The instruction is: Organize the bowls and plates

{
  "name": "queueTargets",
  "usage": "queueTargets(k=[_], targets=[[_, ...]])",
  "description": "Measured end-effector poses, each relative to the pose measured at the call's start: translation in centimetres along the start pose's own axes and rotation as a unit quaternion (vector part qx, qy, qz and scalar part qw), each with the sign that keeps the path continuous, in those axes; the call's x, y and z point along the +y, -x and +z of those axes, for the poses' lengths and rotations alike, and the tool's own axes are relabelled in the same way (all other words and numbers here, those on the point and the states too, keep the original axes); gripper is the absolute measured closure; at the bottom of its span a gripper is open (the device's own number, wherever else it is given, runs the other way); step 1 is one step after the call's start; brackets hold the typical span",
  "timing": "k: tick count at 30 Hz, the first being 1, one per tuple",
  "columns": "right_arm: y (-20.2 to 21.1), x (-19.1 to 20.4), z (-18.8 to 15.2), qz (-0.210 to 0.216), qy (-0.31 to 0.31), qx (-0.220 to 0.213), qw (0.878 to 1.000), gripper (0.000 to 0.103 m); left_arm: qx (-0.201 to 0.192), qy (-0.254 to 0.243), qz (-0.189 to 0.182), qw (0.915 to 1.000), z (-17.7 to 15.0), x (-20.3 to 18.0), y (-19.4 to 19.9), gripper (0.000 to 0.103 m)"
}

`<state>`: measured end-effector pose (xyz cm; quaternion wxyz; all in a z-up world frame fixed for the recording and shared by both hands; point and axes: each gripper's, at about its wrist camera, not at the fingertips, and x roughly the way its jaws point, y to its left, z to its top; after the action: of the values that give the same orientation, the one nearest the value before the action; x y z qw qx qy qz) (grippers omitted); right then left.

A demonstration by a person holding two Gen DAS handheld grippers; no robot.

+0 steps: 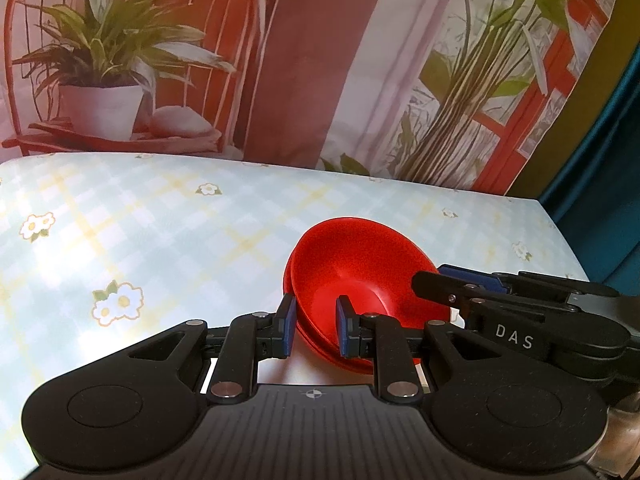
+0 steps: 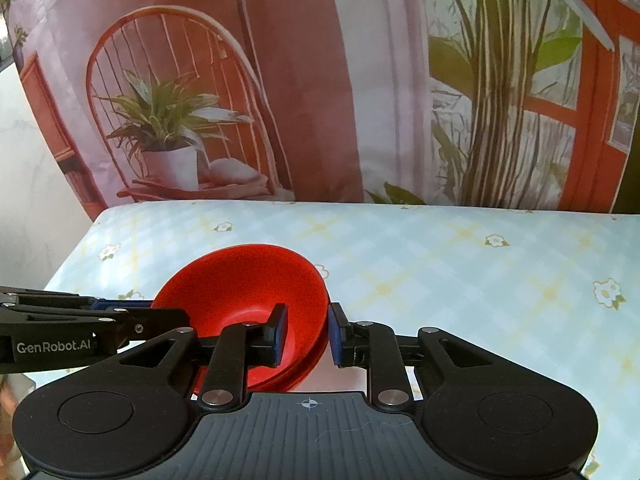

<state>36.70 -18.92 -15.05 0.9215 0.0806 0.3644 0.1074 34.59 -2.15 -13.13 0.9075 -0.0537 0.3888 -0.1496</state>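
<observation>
Red bowls (image 1: 360, 276) nested on floral tablecloth (image 1: 160, 232), both jaws straddling rims.

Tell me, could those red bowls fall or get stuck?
Maybe. Both grippers, the left gripper and the right gripper, straddle the rims of the nested red bowls from opposite sides. Pulling unevenly might tip the bowls onto the table, or the bowls might cling together and lift as one.

Bright, sharp; glare on tablecloth (image 1: 52, 264); fisheye bending at edges.
</observation>
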Motion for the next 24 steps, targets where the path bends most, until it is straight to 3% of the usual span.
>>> queueTargets(k=[16,24], targets=[[-1.0,-0.8,-1.1,0.003,-0.023,0.012,1.0,0.082,0.007,0.021,0.003,0.9997,-0.4,0.7,-0.8,0.081],[-1.6,-0.9,-1.8,0.017,-0.04,0.019,0.999,0.082,0.019,0.037,-0.012,0.999,-0.6,1.1,-2.1,0.081]])
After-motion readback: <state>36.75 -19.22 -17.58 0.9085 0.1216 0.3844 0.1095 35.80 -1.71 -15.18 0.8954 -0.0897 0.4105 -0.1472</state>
